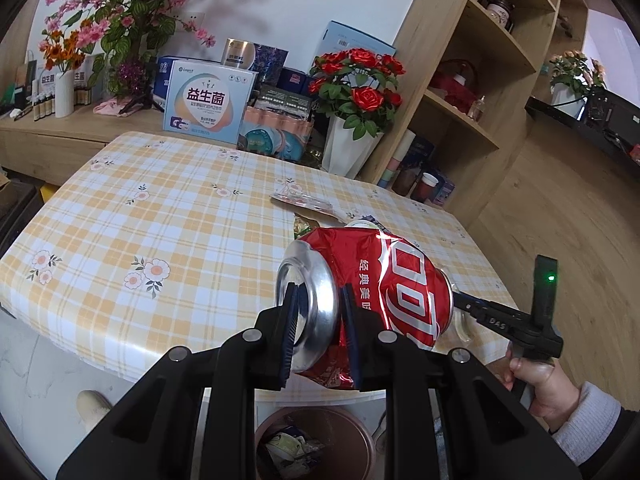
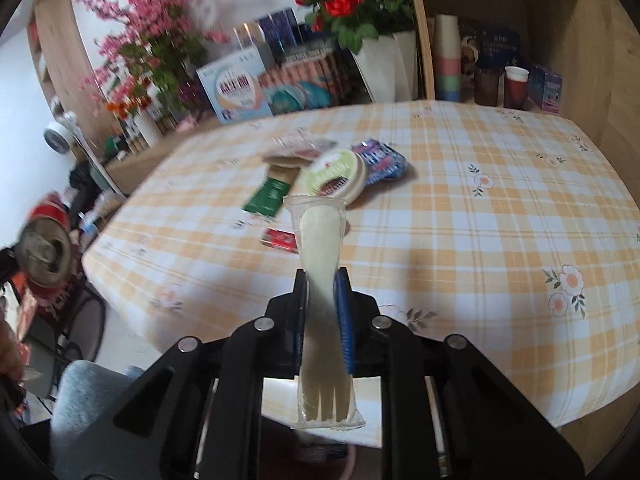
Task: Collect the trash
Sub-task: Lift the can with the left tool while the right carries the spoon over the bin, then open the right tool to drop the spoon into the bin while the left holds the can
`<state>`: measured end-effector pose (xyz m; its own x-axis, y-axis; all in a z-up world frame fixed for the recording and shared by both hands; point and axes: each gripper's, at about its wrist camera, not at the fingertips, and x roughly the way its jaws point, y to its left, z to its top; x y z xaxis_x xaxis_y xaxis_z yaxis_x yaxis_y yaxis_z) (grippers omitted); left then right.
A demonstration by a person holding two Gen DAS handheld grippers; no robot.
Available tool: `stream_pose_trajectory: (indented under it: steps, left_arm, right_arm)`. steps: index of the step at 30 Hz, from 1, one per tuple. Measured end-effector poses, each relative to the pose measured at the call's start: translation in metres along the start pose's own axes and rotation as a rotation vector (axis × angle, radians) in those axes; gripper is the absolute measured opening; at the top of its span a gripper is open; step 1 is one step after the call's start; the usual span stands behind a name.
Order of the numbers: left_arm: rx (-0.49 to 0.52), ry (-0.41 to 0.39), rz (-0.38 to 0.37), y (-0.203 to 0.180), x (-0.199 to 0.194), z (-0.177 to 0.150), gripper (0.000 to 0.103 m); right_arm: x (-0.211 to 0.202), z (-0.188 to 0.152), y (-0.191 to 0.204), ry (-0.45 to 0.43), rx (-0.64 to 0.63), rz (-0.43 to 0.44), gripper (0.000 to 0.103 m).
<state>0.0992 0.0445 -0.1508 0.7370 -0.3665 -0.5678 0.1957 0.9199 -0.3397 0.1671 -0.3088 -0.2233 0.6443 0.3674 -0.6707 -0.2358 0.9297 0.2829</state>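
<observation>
1. The left gripper (image 1: 320, 320) pinches a crushed red soda can (image 1: 372, 296) by its silver top rim — one pad inside the mouth, one outside — above the table's near edge, with a brown trash bin (image 1: 316, 440) below.
2. The right gripper (image 2: 323, 308) clamps a pale plastic fork in a clear wrapper (image 2: 322, 280), prongs toward the camera, above the checked tablecloth (image 2: 480, 220).
3. White Chinese characters run along the can; a box (image 1: 208, 100) behind reads 益生菌.
4. A round lid (image 2: 334, 176), green packet (image 2: 272, 192) and blue wrapper (image 2: 380, 158) lie beyond the fork — their print is blurred.
</observation>
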Motion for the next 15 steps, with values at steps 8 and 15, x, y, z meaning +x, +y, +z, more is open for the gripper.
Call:
stream_pose_trajectory:
  steps: [8, 15]
  left_arm:
    - [0.018, -0.027, -0.027, -0.013, -0.032, -0.017, 0.021]
    - [0.012, -0.042, -0.02, -0.009, -0.051, -0.034, 0.021]
  right_arm:
    - [-0.06, -0.026, 0.027, -0.071, 0.0, 0.053, 0.018]
    - [-0.08, -0.056, 0.05, -0.057, -0.035, 0.085, 0.018]
